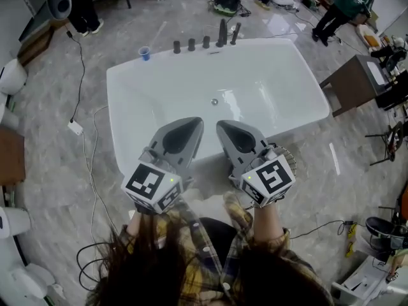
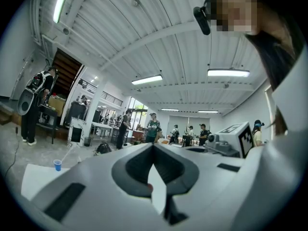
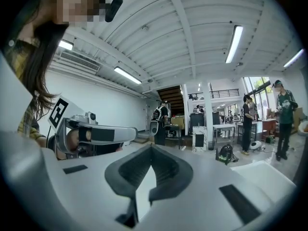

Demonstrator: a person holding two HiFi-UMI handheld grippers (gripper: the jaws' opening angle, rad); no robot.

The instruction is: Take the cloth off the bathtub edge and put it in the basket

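A white bathtub (image 1: 127, 81) fills the middle of the head view, and I see no cloth on its rim or anywhere else. My left gripper (image 1: 193, 122) and right gripper (image 1: 222, 126) are held side by side over the tub's near edge, tips pointing up and away from me. Both are shut with nothing between the jaws. In the left gripper view the closed tips (image 2: 154, 146) point at the ceiling and room, and the right gripper (image 2: 235, 139) shows beside them. The right gripper view shows its own closed tips (image 3: 151, 148). A wire mesh piece (image 1: 288, 153), perhaps the basket, peeks out behind the right gripper.
Dark taps (image 1: 220, 36) and a blue cup (image 1: 145, 53) stand on the tub's far rim. A brown cabinet (image 1: 349, 85) sits right of the tub. A cable with a plug (image 1: 76, 127) lies on the floor at left. People stand in the background (image 1: 347, 2).
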